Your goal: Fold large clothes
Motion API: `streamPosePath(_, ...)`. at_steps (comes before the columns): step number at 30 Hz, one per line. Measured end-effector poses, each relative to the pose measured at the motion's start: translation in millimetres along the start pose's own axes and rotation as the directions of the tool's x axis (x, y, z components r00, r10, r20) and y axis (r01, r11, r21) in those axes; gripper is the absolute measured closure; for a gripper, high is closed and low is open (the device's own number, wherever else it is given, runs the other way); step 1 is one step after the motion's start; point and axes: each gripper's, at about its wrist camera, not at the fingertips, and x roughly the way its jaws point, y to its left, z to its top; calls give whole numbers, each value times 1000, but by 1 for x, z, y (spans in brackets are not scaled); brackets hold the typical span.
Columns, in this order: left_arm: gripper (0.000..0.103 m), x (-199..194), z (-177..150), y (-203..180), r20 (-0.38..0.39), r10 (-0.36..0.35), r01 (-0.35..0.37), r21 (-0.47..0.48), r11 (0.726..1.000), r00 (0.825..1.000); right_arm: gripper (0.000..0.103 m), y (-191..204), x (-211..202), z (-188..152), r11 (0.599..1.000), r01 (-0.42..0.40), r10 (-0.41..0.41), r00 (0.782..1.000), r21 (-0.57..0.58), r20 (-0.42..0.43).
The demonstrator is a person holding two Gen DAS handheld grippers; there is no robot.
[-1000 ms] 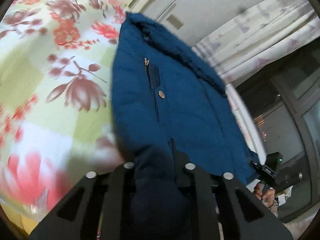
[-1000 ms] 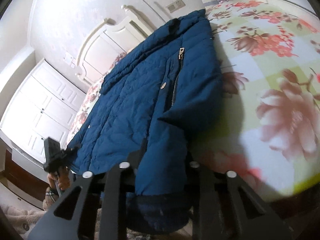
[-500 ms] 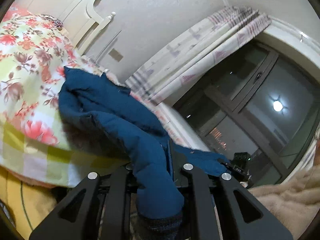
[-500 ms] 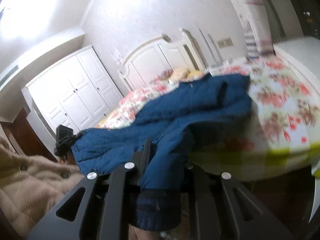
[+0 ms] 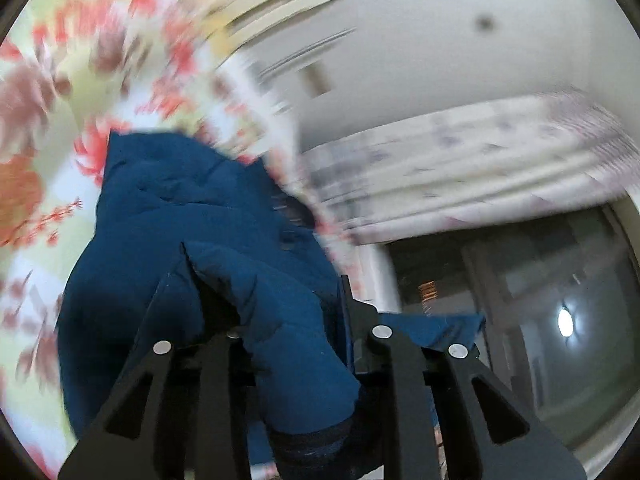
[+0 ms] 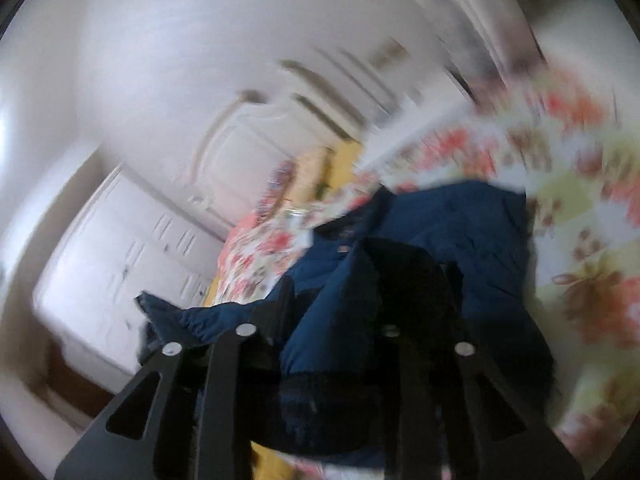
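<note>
A large blue padded jacket (image 5: pixel 188 216) lies on the flower-print bedspread (image 5: pixel 36 128). My left gripper (image 5: pixel 264 264) is shut on a blue sleeve (image 5: pixel 288 340) that bunches between its fingers and hangs toward the camera. In the right wrist view the jacket (image 6: pixel 460 232) also lies on the bedspread (image 6: pixel 592 240). My right gripper (image 6: pixel 368 280) is shut on the other sleeve (image 6: pixel 332 328), dark cuff nearest the lens. Both views are motion-blurred.
A white headboard (image 6: pixel 248 152) and white wardrobe doors (image 6: pixel 132 248) stand behind the bed. Patterned curtains (image 5: pixel 460 160) hang beside a dark window (image 5: pixel 540 300) on the other side.
Both grippers swung fast with the sleeves still held. The views tipped up from over the bed, then back toward it, and the jacket has bunched up nearer the grippers.
</note>
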Motion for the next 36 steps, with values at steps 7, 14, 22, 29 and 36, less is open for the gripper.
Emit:
streamPosePath(7,82,48,43,68,-148,-72,31,-259,965,986,16,-115,48,17,939,-132,108,990,316,92)
streamPosePath(14,4,1,64,47,116,-380,388,-465,795,918,16,-102,47,23,992,-36,26,996,119,81)
streamPosePath(22,4,-6,84,8,71,147,-141,-74,987,987,16,-68,47,28,944,255,-243,967,-209,79)
streamPosePath(29,4,43,52,-3,95,445,-421,546,725,890,16,-69,65,40,851,325,-360,933,-412,-8)
streamPosePath(36,4,64,39,9,30,459,-354,681,641,888,16,-64,99,50,836,269,-350,933,-479,-86)
